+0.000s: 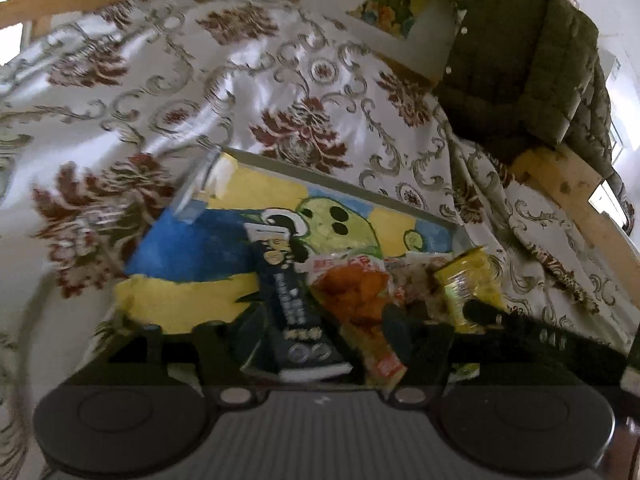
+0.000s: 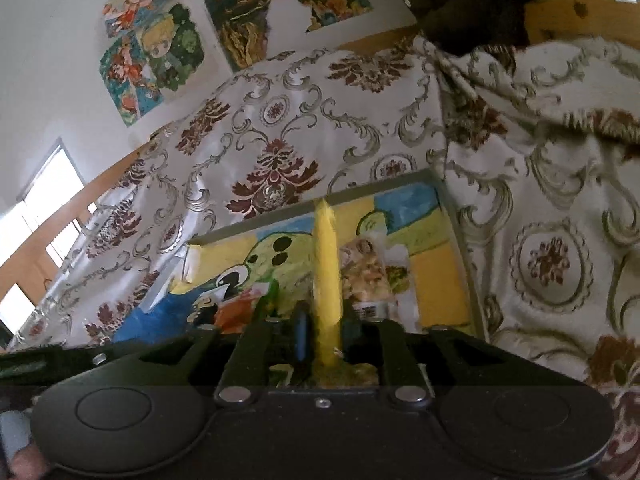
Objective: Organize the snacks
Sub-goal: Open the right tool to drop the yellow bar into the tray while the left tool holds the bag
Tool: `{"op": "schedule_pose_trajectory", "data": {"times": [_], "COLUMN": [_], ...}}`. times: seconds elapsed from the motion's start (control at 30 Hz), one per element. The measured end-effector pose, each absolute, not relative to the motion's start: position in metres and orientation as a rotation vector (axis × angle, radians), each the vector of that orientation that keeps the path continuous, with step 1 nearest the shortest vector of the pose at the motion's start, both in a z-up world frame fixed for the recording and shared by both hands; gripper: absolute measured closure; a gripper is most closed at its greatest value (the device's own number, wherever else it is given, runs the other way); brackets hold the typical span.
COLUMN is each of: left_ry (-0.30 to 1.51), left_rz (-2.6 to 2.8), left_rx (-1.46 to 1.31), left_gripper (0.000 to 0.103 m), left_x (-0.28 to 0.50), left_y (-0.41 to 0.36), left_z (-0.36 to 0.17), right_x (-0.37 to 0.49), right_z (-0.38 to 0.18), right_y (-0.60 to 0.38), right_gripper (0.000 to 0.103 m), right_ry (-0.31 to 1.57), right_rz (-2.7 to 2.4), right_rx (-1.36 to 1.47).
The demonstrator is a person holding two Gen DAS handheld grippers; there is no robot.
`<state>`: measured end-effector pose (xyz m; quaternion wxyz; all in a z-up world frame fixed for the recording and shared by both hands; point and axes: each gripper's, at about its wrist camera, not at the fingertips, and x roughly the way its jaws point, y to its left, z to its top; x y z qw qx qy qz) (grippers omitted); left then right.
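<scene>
A painted tray (image 1: 192,256) with a green cartoon figure lies on the floral cloth. My left gripper (image 1: 324,332) is open over the tray's near end, with a dark snack packet (image 1: 292,300) and an orange snack bag (image 1: 356,296) between its fingers. A yellow-green packet (image 1: 472,284) lies to the right, held by the other gripper. My right gripper (image 2: 324,332) is shut on that yellow packet (image 2: 328,272), seen edge-on above the tray (image 2: 440,280). Other packets (image 2: 368,268) lie in the tray beyond.
The floral cloth (image 1: 240,92) covers the whole surface and rises in folds behind the tray. A dark green quilted jacket (image 1: 528,56) hangs on a wooden frame at the right. Paintings (image 2: 156,48) hang on the wall behind.
</scene>
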<state>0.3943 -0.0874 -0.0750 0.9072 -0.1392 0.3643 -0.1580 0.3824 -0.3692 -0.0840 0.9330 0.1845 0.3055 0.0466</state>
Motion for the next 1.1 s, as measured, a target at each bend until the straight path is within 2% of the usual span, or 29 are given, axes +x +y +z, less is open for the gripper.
{"op": "schedule_pose_trajectory", "data": {"times": [0.07,0.17,0.23,0.43,0.53,0.67,0.7,0.77,0.83,0.87,1.1], "left_ry": [0.764,0.782,0.795,0.882,0.913,0.929,0.935,0.947,0.961,0.962,0.945], "left_rz": [-0.322,-0.318,-0.32,-0.339,-0.363,-0.369,-0.371,-0.371,-0.362,-0.355,-0.351], "left_rx": [-0.279,-0.255,-0.237,-0.225,-0.195,-0.151,-0.138,-0.115,-0.086,-0.065,0.015], "left_gripper": [0.023,0.018,0.014,0.012,0.011,0.011,0.013,0.026,0.032,0.04,0.057], "left_x": [0.381,0.364,0.355,0.339,0.34,0.347,0.348,0.352,0.353,0.353,0.35], "left_y": [-0.083,-0.081,-0.082,-0.089,-0.098,-0.108,-0.11,-0.116,-0.123,-0.128,-0.147], "left_z": [-0.078,-0.084,-0.088,-0.106,-0.114,-0.12,-0.121,-0.121,-0.122,-0.122,-0.12], "right_x": [0.384,0.385,0.384,0.378,0.374,0.367,0.365,0.363,0.362,0.362,0.351], "right_z": [-0.083,-0.083,-0.082,-0.072,-0.068,-0.06,-0.058,-0.055,-0.053,-0.052,-0.051], "right_y": [-0.367,-0.366,-0.366,-0.362,-0.361,-0.355,-0.354,-0.353,-0.352,-0.352,-0.357], "right_gripper": [0.069,0.061,0.046,0.021,0.014,0.009,0.008,0.007,0.006,0.006,0.006], "right_ry": [0.62,0.617,0.612,0.592,0.588,0.582,0.578,0.572,0.566,0.563,0.579], "right_rz": [0.089,0.082,0.083,0.107,0.123,0.135,0.14,0.148,0.149,0.15,0.121], "right_rx": [0.354,0.337,0.346,0.322,0.322,0.286,0.28,0.276,0.276,0.276,0.28]}}
